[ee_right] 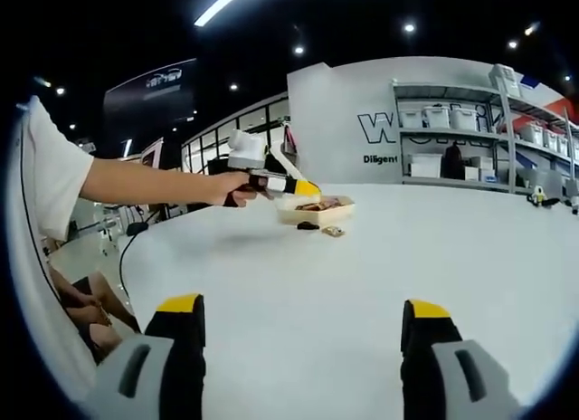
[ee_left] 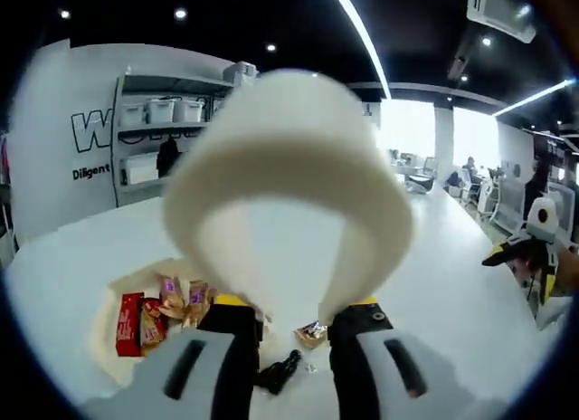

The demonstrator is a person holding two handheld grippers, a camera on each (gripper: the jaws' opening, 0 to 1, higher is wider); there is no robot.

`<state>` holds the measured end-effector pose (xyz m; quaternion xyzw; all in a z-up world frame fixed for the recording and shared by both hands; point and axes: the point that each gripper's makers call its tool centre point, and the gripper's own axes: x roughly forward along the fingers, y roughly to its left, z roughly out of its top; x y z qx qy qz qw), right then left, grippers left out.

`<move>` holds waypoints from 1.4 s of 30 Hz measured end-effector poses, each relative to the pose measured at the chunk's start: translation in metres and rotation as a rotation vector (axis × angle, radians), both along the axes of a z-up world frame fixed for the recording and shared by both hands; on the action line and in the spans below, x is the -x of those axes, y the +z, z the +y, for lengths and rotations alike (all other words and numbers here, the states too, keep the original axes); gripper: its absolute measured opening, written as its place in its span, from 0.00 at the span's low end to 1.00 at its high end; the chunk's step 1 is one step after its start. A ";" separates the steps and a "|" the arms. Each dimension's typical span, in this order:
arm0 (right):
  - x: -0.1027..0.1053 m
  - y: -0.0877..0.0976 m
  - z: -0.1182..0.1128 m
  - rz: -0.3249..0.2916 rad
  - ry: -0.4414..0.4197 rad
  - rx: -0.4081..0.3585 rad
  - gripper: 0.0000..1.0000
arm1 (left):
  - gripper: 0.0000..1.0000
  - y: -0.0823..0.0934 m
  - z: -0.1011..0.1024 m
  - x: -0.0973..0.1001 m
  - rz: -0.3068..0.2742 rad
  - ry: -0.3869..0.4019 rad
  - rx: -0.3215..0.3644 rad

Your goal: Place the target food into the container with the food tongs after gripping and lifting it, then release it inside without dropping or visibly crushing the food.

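Left gripper (ee_left: 294, 325) pinches a white paper cup (ee_left: 288, 180) by its rim above the desk (ee_left: 452, 284); feels light and crushable. Right gripper (ee_right: 303, 348) gapes wide, holding nothing.

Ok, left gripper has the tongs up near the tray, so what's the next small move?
Probably lower the left gripper toward the loose wrapped snack lying on the table just beside the tray. Its tongs seem to carry nothing, and the right gripper hangs open, far off.
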<state>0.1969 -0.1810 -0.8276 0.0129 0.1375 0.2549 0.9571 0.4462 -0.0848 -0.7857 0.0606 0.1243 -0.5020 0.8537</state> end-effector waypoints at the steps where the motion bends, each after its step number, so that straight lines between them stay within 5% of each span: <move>1: -0.001 0.000 -0.002 -0.002 -0.010 0.003 0.92 | 0.26 -0.002 -0.004 0.004 -0.017 -0.022 -0.015; 3: -0.003 0.002 -0.007 -0.017 -0.031 0.014 0.99 | 0.26 -0.007 -0.011 0.009 -0.016 -0.058 -0.025; 14: -0.002 0.001 -0.021 -0.019 -0.066 0.009 0.99 | 0.27 -0.027 -0.029 0.016 -0.043 -0.169 -0.092; 26: -0.003 0.002 -0.031 -0.019 -0.072 0.006 0.98 | 0.27 -0.053 -0.041 -0.005 0.054 -0.116 -0.129; 42: 0.002 0.006 -0.030 -0.029 -0.064 0.008 0.95 | 0.28 -0.058 -0.037 0.027 0.143 -0.142 -0.155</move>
